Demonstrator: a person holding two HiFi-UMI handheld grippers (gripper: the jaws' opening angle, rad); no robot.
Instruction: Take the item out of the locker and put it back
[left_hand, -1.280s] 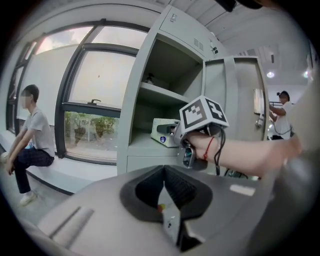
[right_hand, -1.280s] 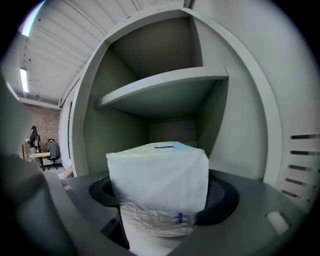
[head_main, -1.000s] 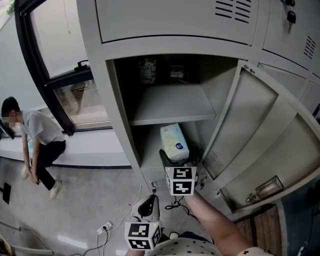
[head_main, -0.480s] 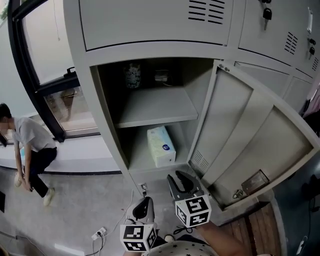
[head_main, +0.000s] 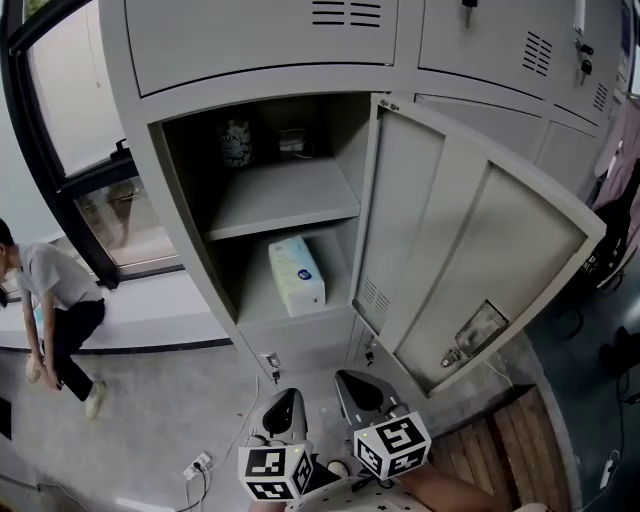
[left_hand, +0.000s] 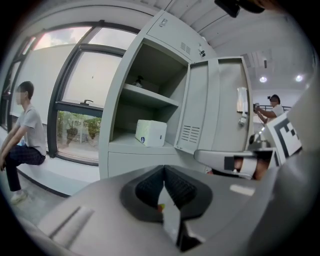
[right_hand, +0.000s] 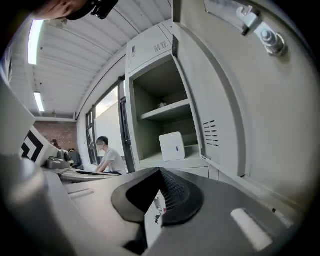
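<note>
The grey locker (head_main: 182, 215) stands open, its door (head_main: 470, 250) swung out to the right. A white tissue pack (head_main: 296, 276) lies on the lower shelf, also seen as the white pack (left_hand: 151, 132) and the pack (right_hand: 172, 146) from each gripper. My left gripper (head_main: 285, 405) and right gripper (head_main: 358, 388) hang low in front of the locker, well short of the pack. The left gripper (left_hand: 164, 170) has its jaws together with nothing between them. The right gripper (right_hand: 160, 172) is likewise shut and empty.
On the upper shelf stand a patterned jar (head_main: 236, 142) and a small dark object (head_main: 292, 142). A person (head_main: 50, 300) sits on the window ledge at the left. A power strip (head_main: 195, 465) with cables lies on the floor. More lockers (head_main: 520, 50) continue to the right.
My right gripper has drawn back from the pack on the lower shelf, down toward me, and closed empty. The pack stays on the shelf. The left gripper has barely moved.
</note>
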